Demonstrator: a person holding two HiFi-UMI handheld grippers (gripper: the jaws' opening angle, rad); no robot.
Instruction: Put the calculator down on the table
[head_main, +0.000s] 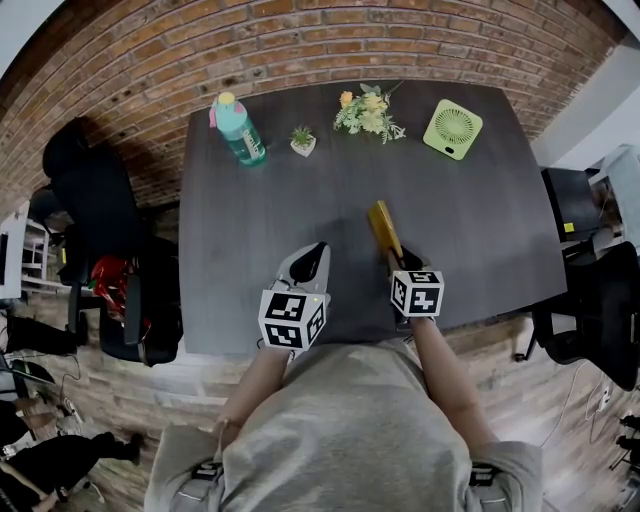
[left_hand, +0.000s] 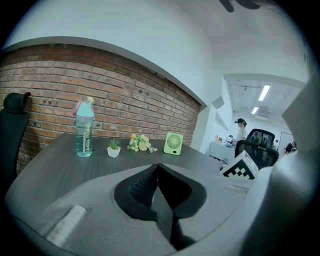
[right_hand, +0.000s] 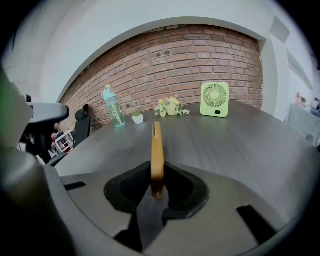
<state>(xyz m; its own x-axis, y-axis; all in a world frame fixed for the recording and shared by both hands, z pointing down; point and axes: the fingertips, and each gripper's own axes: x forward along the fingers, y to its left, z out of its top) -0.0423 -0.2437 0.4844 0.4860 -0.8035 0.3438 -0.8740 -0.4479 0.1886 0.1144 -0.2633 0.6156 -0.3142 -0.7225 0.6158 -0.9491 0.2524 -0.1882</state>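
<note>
Looking down in the head view, we have the right tongs (head_main: 393, 262) pinching the yellow calculator (head_main: 382, 228), jutting ahead of them over the table (head_main: 250, 200). Left gripper view: left tongs (left_hand: 159, 186) pressed together, empty. Right gripper view: held edge-up, so an early release could topple it.

Open going straight ahead of me: the table (head_main: 250, 240) lies bare across its middle and near edge. The far edge is crowded with the bottle (head_main: 238, 128), potted plant (head_main: 302, 140), flowers (head_main: 368, 112) and fan (head_main: 452, 129), gaps between them. A left chair (head_main: 95, 215) and a right chair (head_main: 600, 300) hem the sides.
</note>
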